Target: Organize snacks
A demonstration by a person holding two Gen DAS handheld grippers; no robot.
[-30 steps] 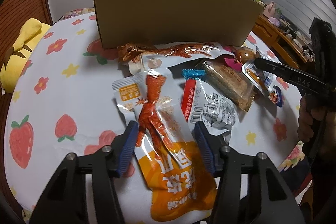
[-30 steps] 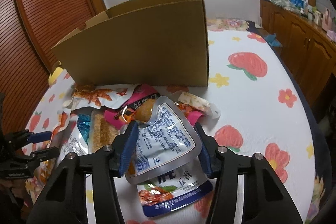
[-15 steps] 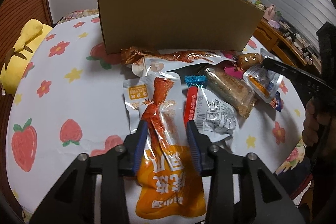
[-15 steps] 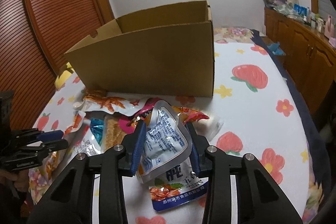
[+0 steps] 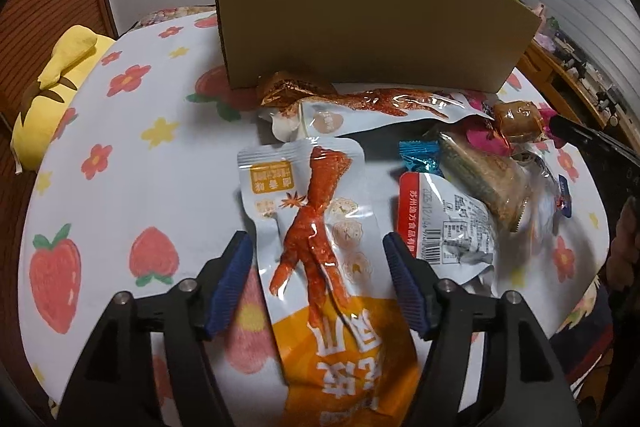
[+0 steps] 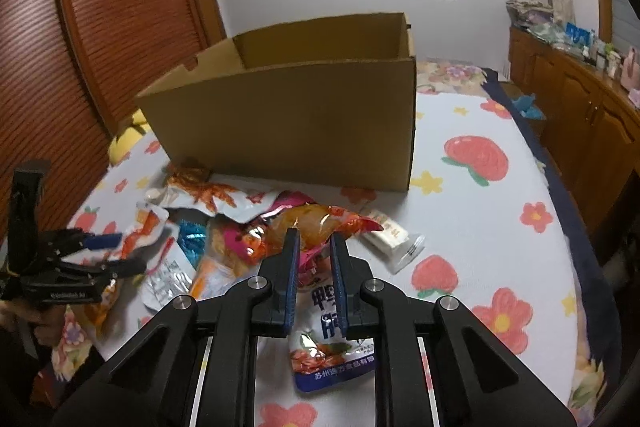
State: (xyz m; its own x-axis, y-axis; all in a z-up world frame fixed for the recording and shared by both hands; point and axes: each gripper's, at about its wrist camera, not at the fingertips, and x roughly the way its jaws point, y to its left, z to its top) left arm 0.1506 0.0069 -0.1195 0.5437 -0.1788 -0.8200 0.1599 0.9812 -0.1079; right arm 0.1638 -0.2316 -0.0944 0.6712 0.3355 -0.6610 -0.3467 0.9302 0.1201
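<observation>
An orange chicken-foot pouch (image 5: 344, 347) lies flat on the strawberry-print sheet (image 5: 120, 163). It sits between the fingers of my left gripper (image 5: 316, 235), whose jaws are opening, with gaps showing between pads and pouch. That left gripper (image 6: 128, 253) also shows at the left of the right wrist view. My right gripper (image 6: 315, 234) has its jaws closing to a narrow gap, pinching a blue-and-white pouch (image 6: 332, 359) whose lower end hangs below the fingers. An open cardboard box (image 5: 360, 19) (image 6: 288, 131) stands behind the snack pile.
Loose snacks lie before the box: a long chicken-foot pouch (image 5: 384, 107), a red-and-white packet (image 5: 444, 227), a wrapped cake slice (image 5: 488, 183), a white bar (image 6: 388, 235). A yellow plush (image 5: 52, 83) sits far left. Wooden cabinets (image 6: 580, 107) line the right.
The left jaws squeezed in on the orange pouch, then spread wide again. The right jaws narrowed steadily onto the blue-and-white pouch, which is now pinched thin.
</observation>
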